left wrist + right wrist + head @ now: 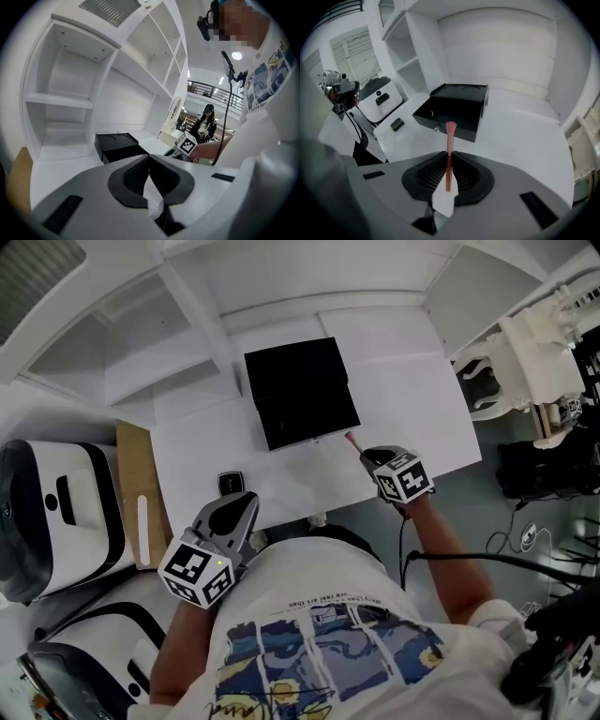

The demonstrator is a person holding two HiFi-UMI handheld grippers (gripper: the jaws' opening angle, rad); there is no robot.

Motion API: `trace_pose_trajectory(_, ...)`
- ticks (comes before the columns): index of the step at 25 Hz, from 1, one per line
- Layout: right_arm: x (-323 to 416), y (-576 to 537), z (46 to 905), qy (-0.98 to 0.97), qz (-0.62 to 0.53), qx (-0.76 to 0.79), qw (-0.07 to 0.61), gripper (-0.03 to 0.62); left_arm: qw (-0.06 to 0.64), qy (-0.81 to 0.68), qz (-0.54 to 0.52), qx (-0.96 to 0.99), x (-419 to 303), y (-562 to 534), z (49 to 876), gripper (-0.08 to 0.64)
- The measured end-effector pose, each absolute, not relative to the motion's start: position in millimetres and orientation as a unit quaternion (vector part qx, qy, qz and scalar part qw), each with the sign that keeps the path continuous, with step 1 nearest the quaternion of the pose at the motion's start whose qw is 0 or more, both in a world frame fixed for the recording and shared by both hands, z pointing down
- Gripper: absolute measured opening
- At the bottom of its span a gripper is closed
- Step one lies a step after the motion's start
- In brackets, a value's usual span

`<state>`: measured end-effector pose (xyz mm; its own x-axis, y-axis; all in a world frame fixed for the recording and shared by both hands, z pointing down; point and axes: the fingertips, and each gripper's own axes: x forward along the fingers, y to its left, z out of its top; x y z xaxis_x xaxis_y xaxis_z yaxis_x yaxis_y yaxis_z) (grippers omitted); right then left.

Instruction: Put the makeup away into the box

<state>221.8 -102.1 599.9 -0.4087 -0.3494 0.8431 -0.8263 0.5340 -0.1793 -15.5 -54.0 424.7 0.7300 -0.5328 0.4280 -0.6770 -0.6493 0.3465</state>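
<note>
- Right gripper (449, 157) pinches a pink brush (450, 133) (carrying step, I judge).
- Next: reach the box (457, 110) at twelve o'clock, then release.
- Left gripper (149, 161): jaws together, empty.

No legible text or labels; only one small, blurred, unreadable line of print across the person's shirt (328, 634).

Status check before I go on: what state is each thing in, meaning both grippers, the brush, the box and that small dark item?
left gripper: shut, empty.
right gripper: shut on brush.
brush: held, bristles pointing toward box.
box: on table; open or shut unclear.
dark item: lying on table, outside box.
</note>
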Motion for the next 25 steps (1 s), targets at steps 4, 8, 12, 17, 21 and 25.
trace_pose_trajectory(4,198.2,-115.5,581.0,-0.796,0.304,0.37,0.37,0.064,0.246,-0.34,0.139,0.897,-24.3,-53.1,423.7,0.014)
trace_pose_trajectory(8,175.6,-132.4,572.6,-0.803,0.319,0.365,0.347,0.064,0.247,-0.349,0.131,0.894,-38.2,-49.4,423.5,0.014)
trace_pose_trajectory(12,153.6,-150.2,574.9,-0.803,0.333,0.357,0.343,0.064,0.247,-0.365,0.122,0.889,-56.4,-47.2,424.0,0.014)
trace_pose_trajectory(17,140.6,-176.0,579.0,-0.792,0.341,0.354,0.361,0.064,0.248,-0.385,0.109,0.882,-74.3,-42.8,420.2,0.014)
trace_pose_trajectory(21,136.3,-193.1,593.2,-0.778,0.343,0.349,0.395,0.064,0.251,-0.404,0.103,0.873,-89.9,-36.3,419.7,0.014)
trace_pose_trajectory(25,131.8,-206.3,610.2,-0.764,0.346,0.342,0.424,0.064,0.254,-0.423,0.099,0.864,-105.1,-30.0,419.6,0.014)
